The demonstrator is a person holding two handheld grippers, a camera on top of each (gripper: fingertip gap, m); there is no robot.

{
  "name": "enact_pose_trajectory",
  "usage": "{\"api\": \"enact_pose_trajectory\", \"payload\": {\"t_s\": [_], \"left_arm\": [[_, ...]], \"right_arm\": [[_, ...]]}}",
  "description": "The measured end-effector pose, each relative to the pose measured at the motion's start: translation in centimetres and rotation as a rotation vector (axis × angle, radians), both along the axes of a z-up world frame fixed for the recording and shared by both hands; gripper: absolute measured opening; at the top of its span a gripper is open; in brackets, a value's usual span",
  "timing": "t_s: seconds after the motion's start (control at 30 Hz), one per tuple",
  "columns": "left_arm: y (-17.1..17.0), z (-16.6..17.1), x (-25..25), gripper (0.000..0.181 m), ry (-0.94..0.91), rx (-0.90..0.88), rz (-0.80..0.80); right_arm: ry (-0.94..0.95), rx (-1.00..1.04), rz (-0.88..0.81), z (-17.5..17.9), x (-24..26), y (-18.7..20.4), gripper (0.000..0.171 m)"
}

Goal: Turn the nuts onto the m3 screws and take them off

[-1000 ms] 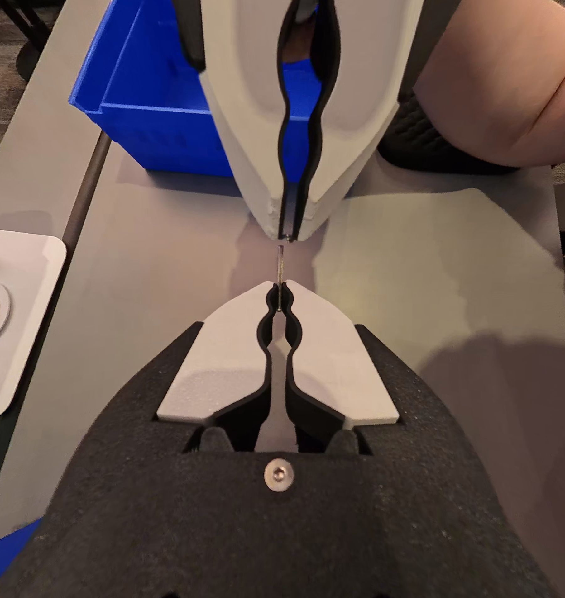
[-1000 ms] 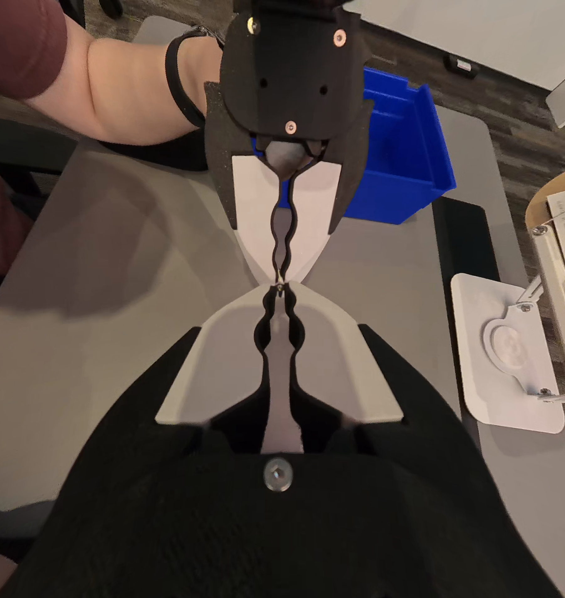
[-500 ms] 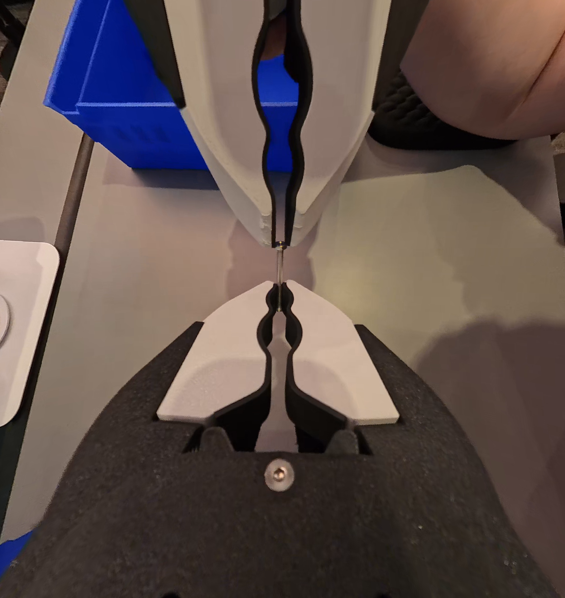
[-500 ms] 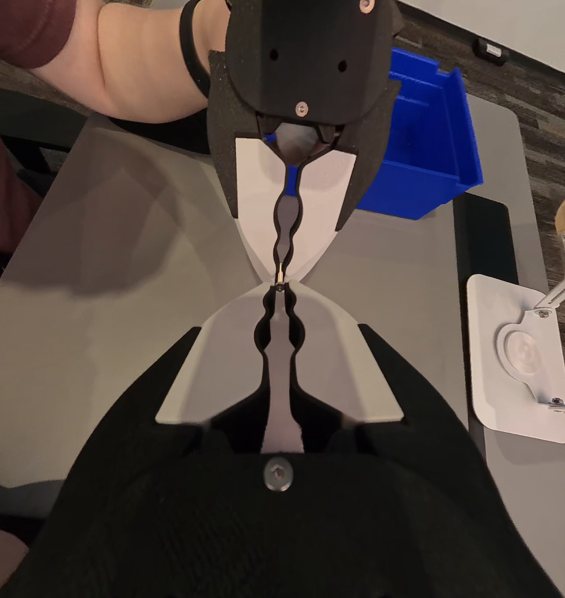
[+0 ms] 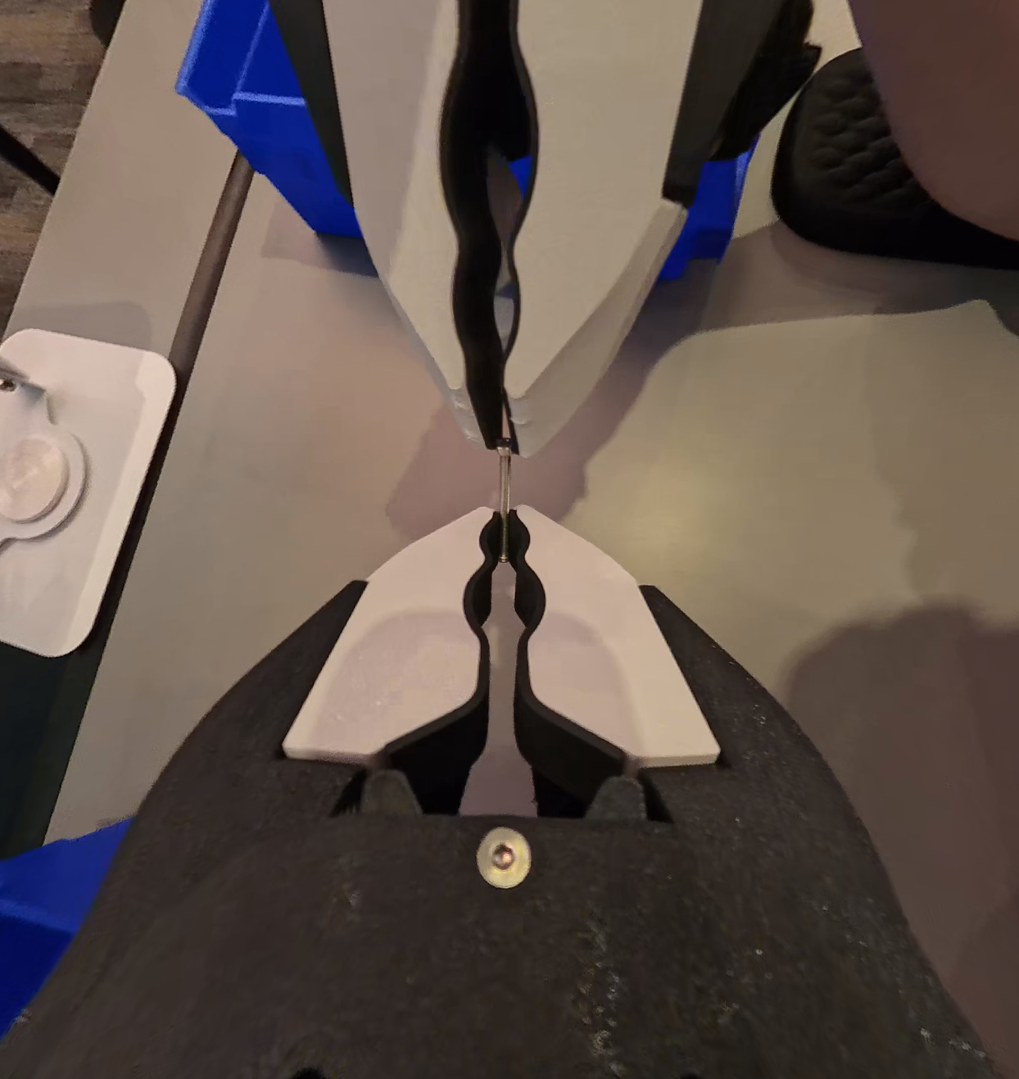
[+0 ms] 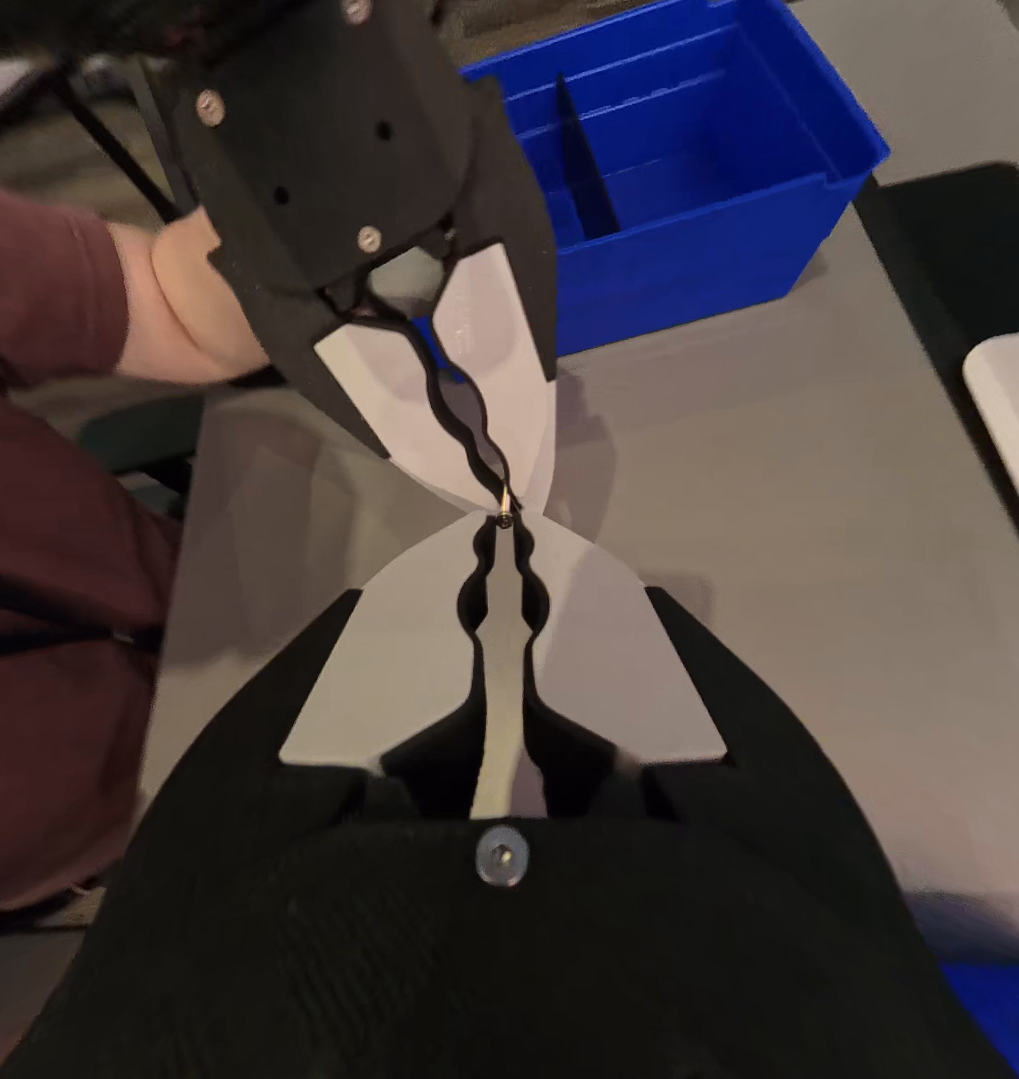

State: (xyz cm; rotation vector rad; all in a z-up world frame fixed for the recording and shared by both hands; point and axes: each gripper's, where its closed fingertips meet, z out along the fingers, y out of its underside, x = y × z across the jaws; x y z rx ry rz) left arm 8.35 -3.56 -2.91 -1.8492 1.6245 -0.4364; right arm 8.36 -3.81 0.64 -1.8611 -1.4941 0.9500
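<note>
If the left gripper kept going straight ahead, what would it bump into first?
Probably the right gripper. The left gripper holds a thin screw pointing at those fingertips, already touching or nearly so.

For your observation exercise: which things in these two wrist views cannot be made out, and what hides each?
- Nut: right wrist view, too small, pinched between fingertips.
- Screw head: left wrist view, inside the left hand-held gripper.
- Blue bin contents: left wrist view, behind the right hand-held gripper.
</note>
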Motion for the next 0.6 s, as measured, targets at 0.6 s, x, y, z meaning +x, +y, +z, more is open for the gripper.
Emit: {"api": "enact_pose_trajectory", "payload": {"t_s": [0.6], "left_arm": [[-0.3,1.6,0.1,0.002,-0.094,-0.039,0.003]], "right_arm": [[0.01,0.002,-0.03,0.4,-0.8,-0.1,0.005]]}}
